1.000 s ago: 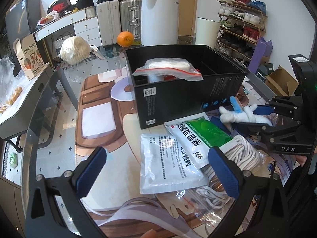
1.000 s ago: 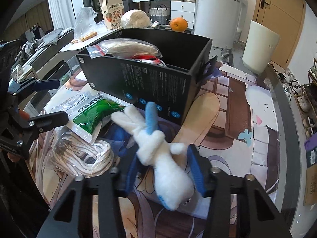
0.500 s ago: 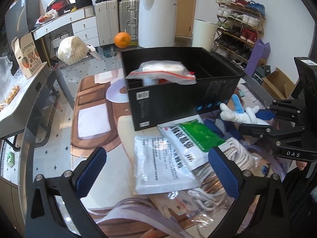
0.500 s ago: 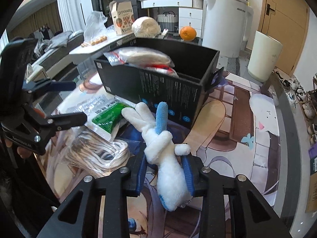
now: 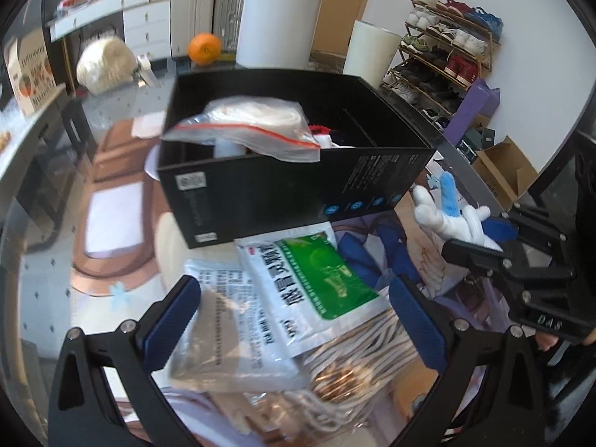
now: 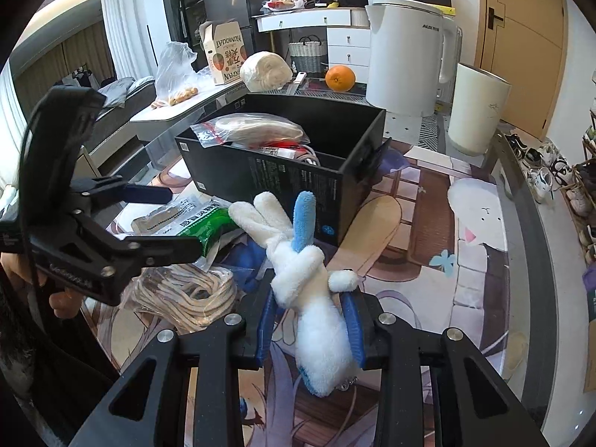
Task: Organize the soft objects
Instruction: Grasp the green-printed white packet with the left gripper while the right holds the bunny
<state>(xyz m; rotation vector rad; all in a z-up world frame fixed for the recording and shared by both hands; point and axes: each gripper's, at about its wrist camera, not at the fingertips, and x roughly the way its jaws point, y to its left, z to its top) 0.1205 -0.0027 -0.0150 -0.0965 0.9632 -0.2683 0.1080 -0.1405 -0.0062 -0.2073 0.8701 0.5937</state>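
Observation:
My right gripper (image 6: 309, 320) is shut on a white plush toy with a blue ear (image 6: 298, 275) and holds it above the table, just short of the black box (image 6: 283, 178). The toy also shows in the left wrist view (image 5: 447, 212). The box (image 5: 275, 186) holds a zip bag of white stuff (image 5: 257, 126) and red items. My left gripper (image 5: 294, 320) is open and hovers over a green and white packet (image 5: 313, 279), a white packet (image 5: 227, 320) and a bagged coil of white rope (image 5: 357, 357).
An orange (image 6: 339, 78), a white appliance (image 6: 406, 59) and a white bin (image 6: 476, 108) stand beyond the box. A wrapped white bundle (image 6: 265, 71) and a carton (image 6: 223, 56) lie at the back left. The table's right edge (image 6: 521, 201) runs past a shoe rack.
My right gripper has closed tighter on the plush toy and lifted it toward the box. My left gripper has moved forward and lower over the packets.

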